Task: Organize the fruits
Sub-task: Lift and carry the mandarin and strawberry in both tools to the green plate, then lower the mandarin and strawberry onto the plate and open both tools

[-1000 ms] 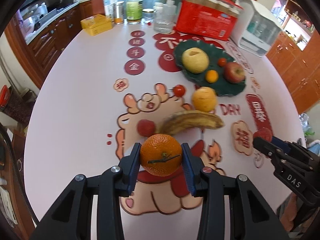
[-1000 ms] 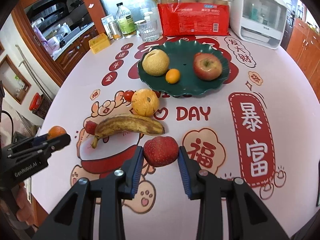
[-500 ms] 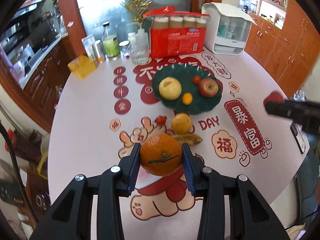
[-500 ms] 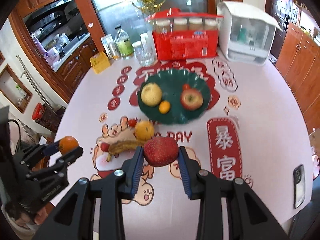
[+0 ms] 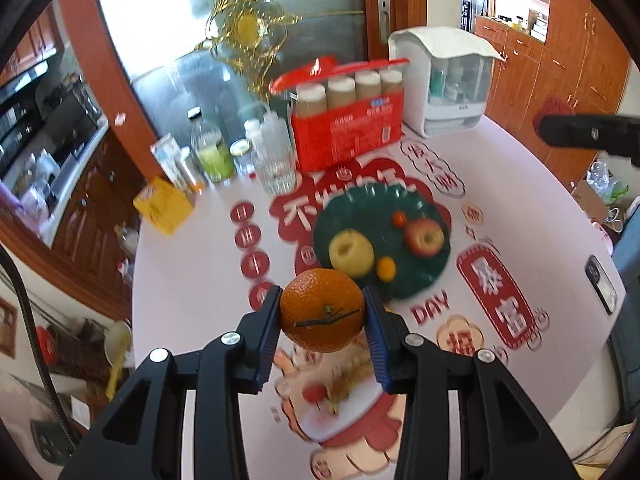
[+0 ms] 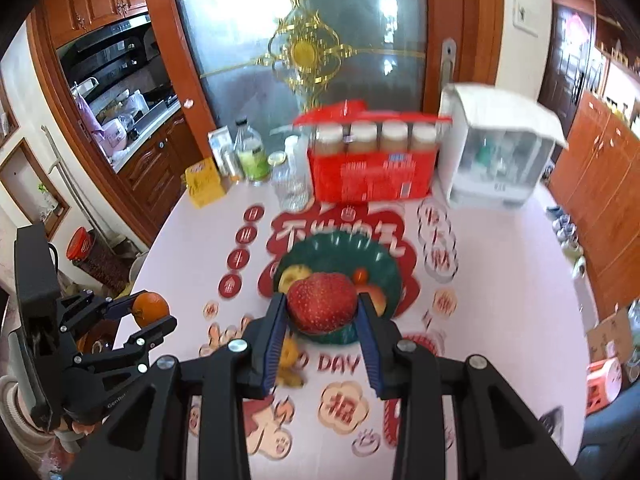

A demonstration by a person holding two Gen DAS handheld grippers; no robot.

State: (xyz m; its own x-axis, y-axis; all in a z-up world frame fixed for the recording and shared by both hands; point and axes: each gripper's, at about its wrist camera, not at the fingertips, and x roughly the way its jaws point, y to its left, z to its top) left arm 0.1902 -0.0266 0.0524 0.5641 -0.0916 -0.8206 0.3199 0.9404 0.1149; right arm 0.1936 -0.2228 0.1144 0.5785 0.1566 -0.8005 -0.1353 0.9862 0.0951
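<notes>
My left gripper [image 5: 322, 314] is shut on an orange [image 5: 322, 309] and holds it high above the table; it also shows in the right wrist view [image 6: 150, 309]. My right gripper [image 6: 322, 310] is shut on a red strawberry [image 6: 322, 307], high above the green plate [image 6: 384, 276]. The plate [image 5: 356, 216] holds a yellow pear [image 5: 351, 251], a red apple [image 5: 425, 236], a small orange fruit [image 5: 386, 269] and a cherry tomato [image 5: 399, 219]. A banana [image 5: 352, 372] lies on the table below my left gripper, partly hidden.
At the table's back stand a red box of jars [image 5: 346, 120], a white dispenser [image 5: 452, 84], bottles and a glass [image 5: 276, 160], and a yellow box [image 5: 164, 205]. A phone [image 5: 600, 284] lies at the right edge. Wooden cabinets surround the table.
Both grippers have risen well above the table with their fruit, and the views have tilted up toward the door. The table now looks smaller and farther.
</notes>
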